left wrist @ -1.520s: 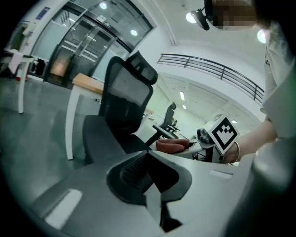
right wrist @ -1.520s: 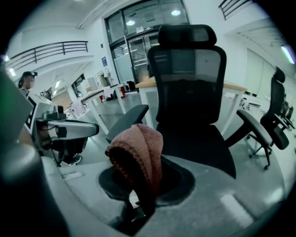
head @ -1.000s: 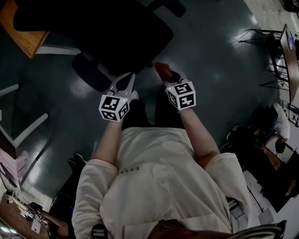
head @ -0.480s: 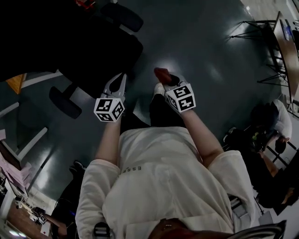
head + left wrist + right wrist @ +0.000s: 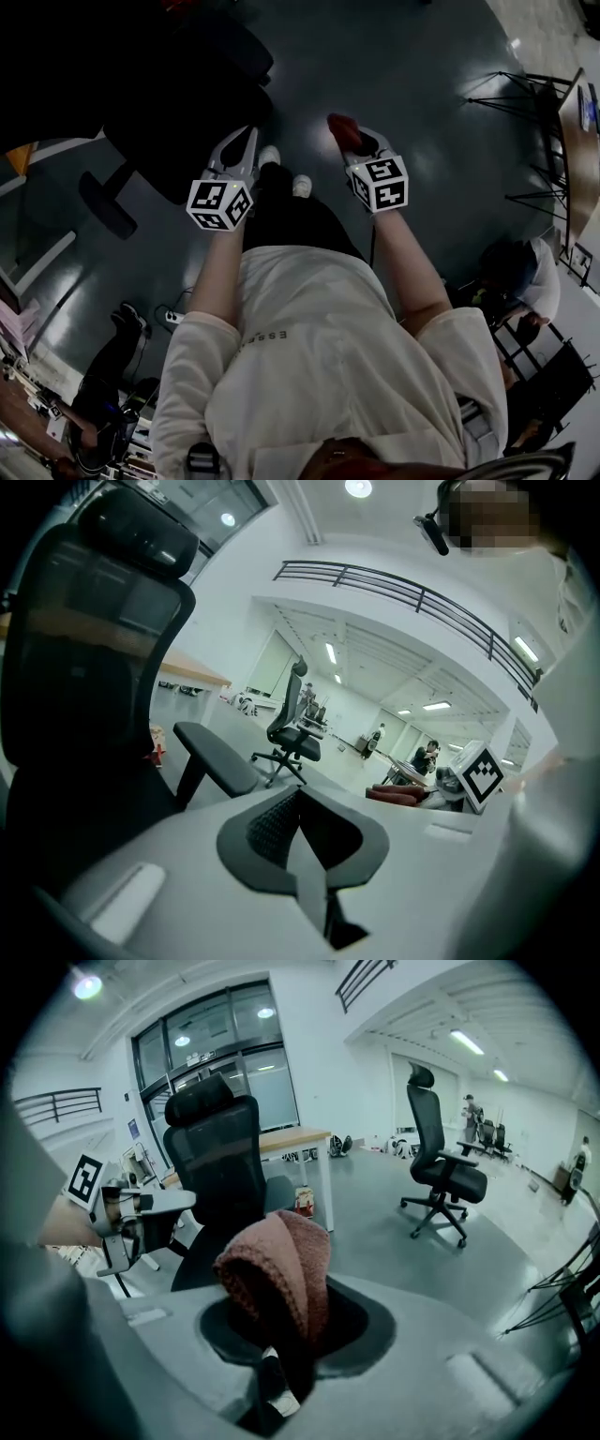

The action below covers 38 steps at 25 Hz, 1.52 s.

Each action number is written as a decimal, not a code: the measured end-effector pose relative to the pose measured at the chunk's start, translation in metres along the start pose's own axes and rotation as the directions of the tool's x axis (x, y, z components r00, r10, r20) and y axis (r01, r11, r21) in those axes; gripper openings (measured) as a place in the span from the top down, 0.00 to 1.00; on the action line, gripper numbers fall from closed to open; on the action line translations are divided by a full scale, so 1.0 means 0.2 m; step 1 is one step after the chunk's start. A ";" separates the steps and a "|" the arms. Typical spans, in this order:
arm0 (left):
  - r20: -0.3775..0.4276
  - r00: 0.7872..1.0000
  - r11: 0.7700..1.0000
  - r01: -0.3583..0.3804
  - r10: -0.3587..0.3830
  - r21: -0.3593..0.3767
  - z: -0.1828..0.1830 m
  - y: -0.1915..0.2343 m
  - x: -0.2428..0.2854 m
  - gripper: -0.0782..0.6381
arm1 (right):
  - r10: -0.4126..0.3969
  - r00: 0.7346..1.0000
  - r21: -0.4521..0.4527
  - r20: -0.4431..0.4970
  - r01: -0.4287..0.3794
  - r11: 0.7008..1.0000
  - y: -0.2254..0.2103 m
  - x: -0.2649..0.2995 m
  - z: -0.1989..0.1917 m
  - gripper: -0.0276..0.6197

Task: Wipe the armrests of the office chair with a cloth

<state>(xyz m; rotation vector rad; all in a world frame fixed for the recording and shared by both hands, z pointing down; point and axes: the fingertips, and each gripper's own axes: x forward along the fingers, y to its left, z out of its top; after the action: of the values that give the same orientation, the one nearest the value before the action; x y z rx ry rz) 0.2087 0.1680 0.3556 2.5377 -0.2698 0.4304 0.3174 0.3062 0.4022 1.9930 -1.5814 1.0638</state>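
While the person stands beside the chair (image 5: 159,89), the right hand-held gripper (image 5: 292,1330) is clamped on a red cloth (image 5: 281,1265). The cloth bulges out past the jaws, up in the air and clear of the chair. The left hand-held gripper (image 5: 298,799), the one nearer the chair, has its jaws pressed together with nothing between them (it faces the chair's side). One armrest (image 5: 217,758) juts from the chair, apart from both grippers, over the dark floor (image 5: 412,75).

Distant swivel chair (image 5: 441,1171), wooden-topped table (image 5: 298,1138)
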 end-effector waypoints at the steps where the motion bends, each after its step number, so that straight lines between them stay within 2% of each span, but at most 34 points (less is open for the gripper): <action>1: -0.001 1.000 1.000 -0.011 0.011 -0.001 0.02 0.02 0.03 0.88 | -0.002 1.000 0.003 0.006 0.002 1.000 -0.04 0.02 0.05 0.85; 5: -0.013 0.998 0.998 -0.059 0.059 -0.016 0.09 0.18 0.17 0.88 | 0.009 1.000 -0.014 0.018 -0.009 1.000 -0.13 0.17 0.28 0.85; 10: -0.029 0.997 0.997 -0.072 0.071 -0.039 0.19 0.28 0.31 0.88 | 0.096 0.995 -0.124 -0.027 -0.099 0.987 -0.08 0.40 0.53 0.85; 13: -0.038 0.996 0.995 -0.083 0.081 -0.048 0.22 0.35 0.37 0.88 | 0.147 0.989 -0.196 -0.032 -0.150 0.969 -0.02 0.55 0.70 0.85; 16: -0.039 0.990 0.984 -0.136 0.133 -0.118 0.22 0.41 0.37 0.88 | 0.208 0.976 -0.288 -0.063 -0.217 0.933 0.06 0.69 0.85 0.85; 20: -0.031 0.970 0.942 -0.240 0.239 -0.233 0.17 0.47 0.35 0.88 | 0.291 0.946 -0.436 -0.141 -0.323 0.840 0.16 0.90 1.01 0.85; 24: 0.003 0.941 0.898 -0.321 0.337 -0.302 0.14 0.59 0.37 0.88 | 0.354 0.915 -0.532 -0.194 -0.401 0.746 0.26 1.09 1.17 0.85; 27: 0.019 0.911 0.859 -0.381 0.412 -0.343 0.10 0.65 0.40 0.88 | 0.392 0.891 -0.615 -0.232 -0.446 0.651 0.35 1.21 1.26 0.85; 30: 0.041 0.888 0.820 -0.404 0.458 -0.405 0.05 0.67 0.47 0.88 | 0.405 0.875 -0.691 -0.264 -0.465 0.553 0.40 1.34 1.32 0.85; 33: 0.067 0.882 0.798 -0.387 0.466 -0.462 0.01 0.68 0.51 0.88 | 0.407 0.870 -0.728 -0.277 -0.467 0.502 0.47 1.47 1.37 0.85; 38: 0.070 0.879 0.786 -0.383 0.471 -0.485 -0.06 0.70 0.53 0.88 | 0.381 0.883 -0.793 -0.274 -0.431 0.431 0.56 1.60 1.38 0.85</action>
<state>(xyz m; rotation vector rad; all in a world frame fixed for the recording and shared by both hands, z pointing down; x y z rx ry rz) 0.2648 0.0468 0.4703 2.0310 -0.9264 0.2498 0.3270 -0.1282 0.4489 0.9101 -2.0561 0.2919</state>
